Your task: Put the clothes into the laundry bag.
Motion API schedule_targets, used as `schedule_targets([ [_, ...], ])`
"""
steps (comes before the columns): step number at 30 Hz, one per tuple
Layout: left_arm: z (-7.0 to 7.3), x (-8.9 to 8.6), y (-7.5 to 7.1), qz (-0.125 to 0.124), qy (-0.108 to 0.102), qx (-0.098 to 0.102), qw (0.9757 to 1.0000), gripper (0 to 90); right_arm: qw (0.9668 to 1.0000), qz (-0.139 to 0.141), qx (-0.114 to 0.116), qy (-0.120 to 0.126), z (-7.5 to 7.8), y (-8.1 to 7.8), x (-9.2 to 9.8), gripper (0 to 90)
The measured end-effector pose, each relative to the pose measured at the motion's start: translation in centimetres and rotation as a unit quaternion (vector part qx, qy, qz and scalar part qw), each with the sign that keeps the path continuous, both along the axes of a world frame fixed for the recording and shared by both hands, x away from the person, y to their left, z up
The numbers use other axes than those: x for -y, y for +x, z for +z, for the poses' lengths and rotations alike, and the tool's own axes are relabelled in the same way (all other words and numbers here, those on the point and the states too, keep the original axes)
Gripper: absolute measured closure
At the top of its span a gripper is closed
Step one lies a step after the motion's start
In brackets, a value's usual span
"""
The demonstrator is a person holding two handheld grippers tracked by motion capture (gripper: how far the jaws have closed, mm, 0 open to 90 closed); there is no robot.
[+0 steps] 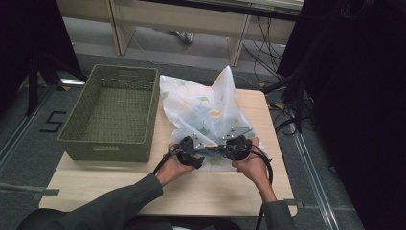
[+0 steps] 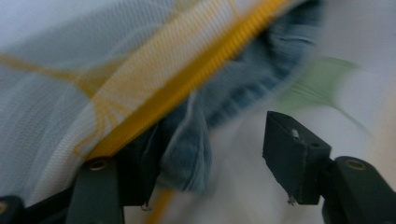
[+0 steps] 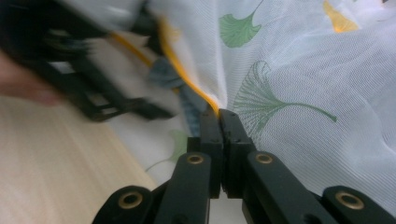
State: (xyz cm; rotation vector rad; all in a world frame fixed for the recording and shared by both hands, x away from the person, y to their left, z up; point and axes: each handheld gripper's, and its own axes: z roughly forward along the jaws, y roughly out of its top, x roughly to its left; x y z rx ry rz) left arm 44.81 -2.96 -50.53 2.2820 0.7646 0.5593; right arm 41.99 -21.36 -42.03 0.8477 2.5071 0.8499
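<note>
The wooden table (image 1: 119, 187) is smooth and pale. A big green basket (image 1: 112, 112) with woven walls sits at its left edge. Next to it, near the right edge, lies a thin white mesh bag (image 1: 201, 108) with green and yellow leaf prints and a yellow trim (image 3: 187, 79). Soft blue cloth (image 2: 243, 88) peeks out of the bag's mouth.

The right tongs (image 3: 219, 116) are clamped tight on the bag's trim at the table's front edge. The left tongs (image 2: 210, 154) stand apart, with the cloth loose between them. To do this well, I think the right tongs should hold firm while the left ones bite only the trim, not the cloth.
</note>
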Motion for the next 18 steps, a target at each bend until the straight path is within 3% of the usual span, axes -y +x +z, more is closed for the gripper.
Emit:
schedule_targets([
  [2, -0.1, 0.4, 0.8, -0.002, 0.025, 0.019, 0.9995, 49.3, 0.9999, 0.011, 0.002, -0.001, 0.0, -0.1, 0.1, 90.0],
  [3, -0.2, 0.3, 1.2, 0.007, 0.018, 0.030, 0.9994, 59.7, 0.9999, 0.009, -0.010, -0.006, 0.1, -0.2, 0.2, 90.0],
  [4, -0.1, 0.0, 1.7, 0.005, 0.024, 0.032, 0.9992, 72.7, 1.0000, 0.005, -0.006, -0.006, -0.2, -0.2, 0.2, 90.0],
  [5, 0.0, -0.4, 2.2, 0.013, 0.017, 0.032, 0.9993, 79.8, 0.9999, 0.003, -0.017, -0.003, -0.7, -0.4, 0.1, 90.0],
  [6, 0.1, -0.6, 2.4, 0.021, 0.015, 0.025, 0.9994, 79.8, 0.9999, 0.003, -0.017, -0.003, -0.7, -0.4, 0.1, 90.0],
  [10, 1.0, -1.1, 2.2, 0.021, 0.004, 0.040, 0.9990, 84.1, 0.9995, 0.016, -0.029, 0.001, -0.7, -0.9, -0.5, 90.0],
  [12, 1.9, -1.5, 2.2, 0.033, -0.014, 0.042, 0.9985, 84.1, 0.9995, 0.022, -0.021, -0.001, -0.6, -1.0, -0.6, 90.0],
  [13, 2.1, -1.7, 2.4, 0.027, -0.007, 0.046, 0.9986, 83.5, 0.9990, 0.029, -0.033, 0.000, -0.3, -1.3, -0.6, 90.0],
  [14, 1.9, -1.7, 2.6, 0.026, -0.013, 0.044, 0.9986, 83.0, 0.9991, 0.020, -0.037, 0.004, -0.3, -1.6, -0.8, 90.0],
  [18, 0.0, -1.5, 2.6, 0.019, -0.028, -0.008, 0.9994, 74.9, 0.9985, 0.025, -0.047, -0.014, -1.4, -2.0, -1.1, 90.0],
])
